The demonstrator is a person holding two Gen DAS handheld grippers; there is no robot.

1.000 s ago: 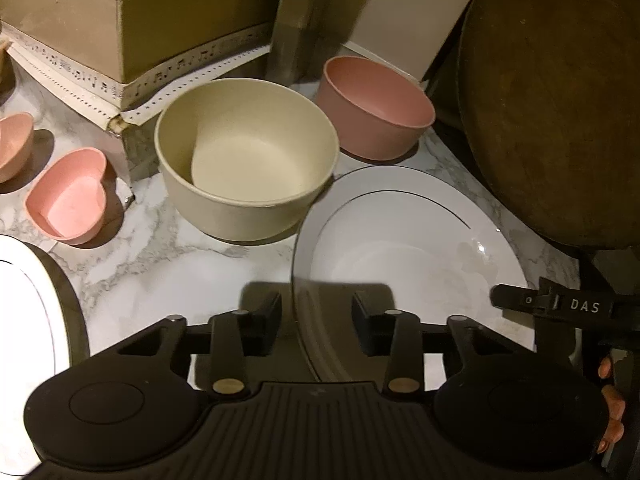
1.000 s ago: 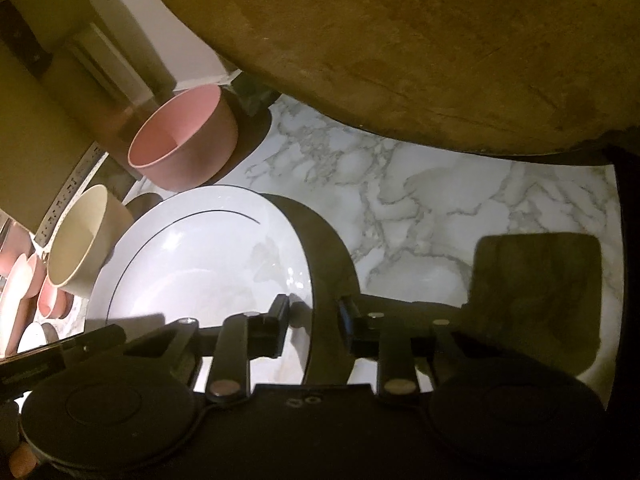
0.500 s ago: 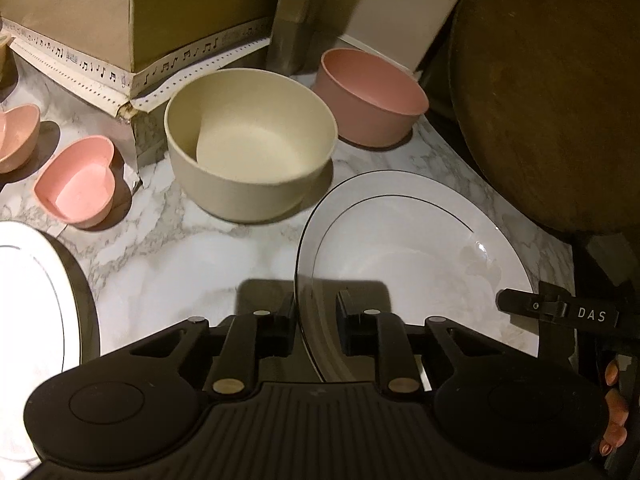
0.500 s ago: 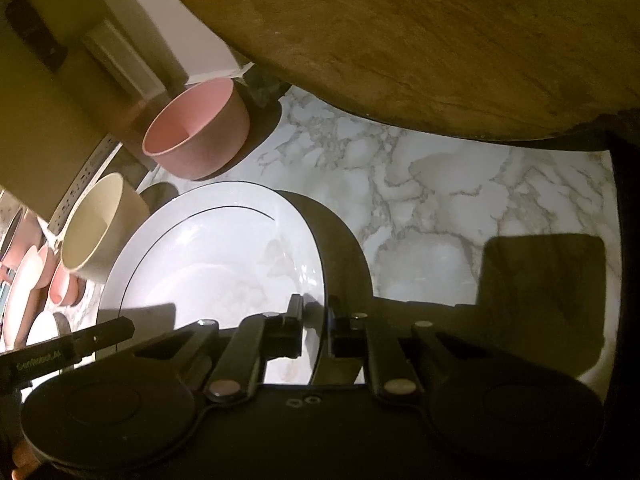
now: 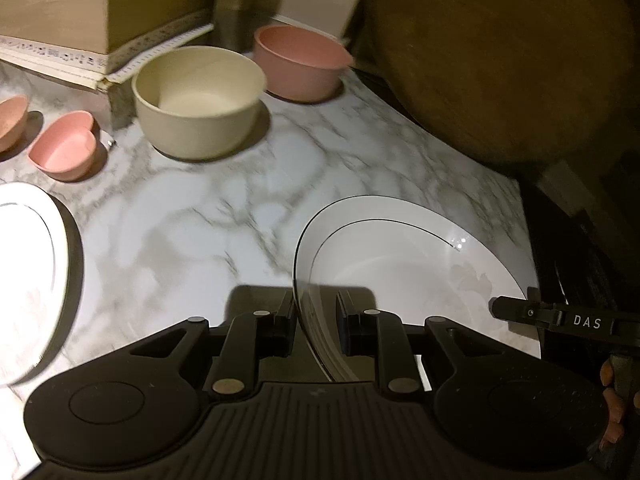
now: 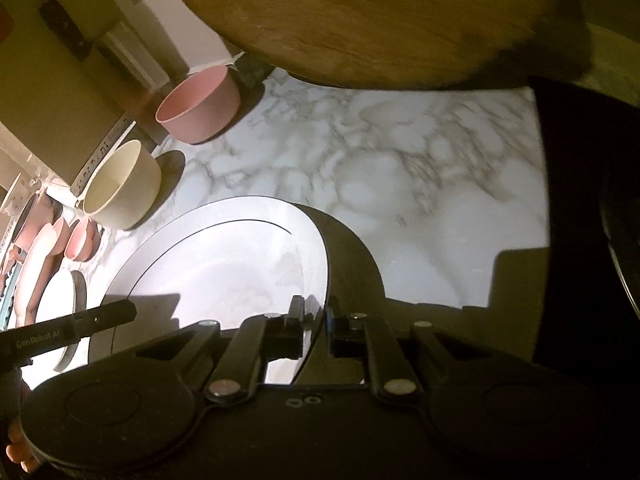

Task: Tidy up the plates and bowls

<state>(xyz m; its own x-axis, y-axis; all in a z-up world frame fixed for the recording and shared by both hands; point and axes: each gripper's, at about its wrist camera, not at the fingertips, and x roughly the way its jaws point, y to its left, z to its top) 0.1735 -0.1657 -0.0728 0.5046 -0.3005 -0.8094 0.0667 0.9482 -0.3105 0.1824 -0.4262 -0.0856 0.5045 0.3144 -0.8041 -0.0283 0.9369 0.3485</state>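
Observation:
A white plate (image 5: 400, 264) with a thin dark ring hangs just over the marble counter (image 5: 200, 220), held from both sides. My left gripper (image 5: 316, 312) is shut on its left rim. On the opposite rim my right gripper (image 6: 316, 316) is shut, with the white plate (image 6: 224, 264) spreading to its left. A cream bowl (image 5: 198, 100) and a pink bowl (image 5: 300, 62) stand side by side at the back. A second white plate (image 5: 28, 272) lies at the left edge. Part of the right tool (image 5: 560, 320) shows beyond the held plate.
A large round wooden board (image 5: 500, 60) leans at the back right, close over the counter. A tan box (image 5: 80, 8) stands behind the bowls. Two small pink dishes (image 5: 64, 146) sit left of the cream bowl. Open marble (image 6: 400, 168) lies ahead of the right gripper.
Both grippers closed on the plate's opposite rims. The plate then came away from the two bowls with them, toward the near right, leaving bare marble in front of the bowls.

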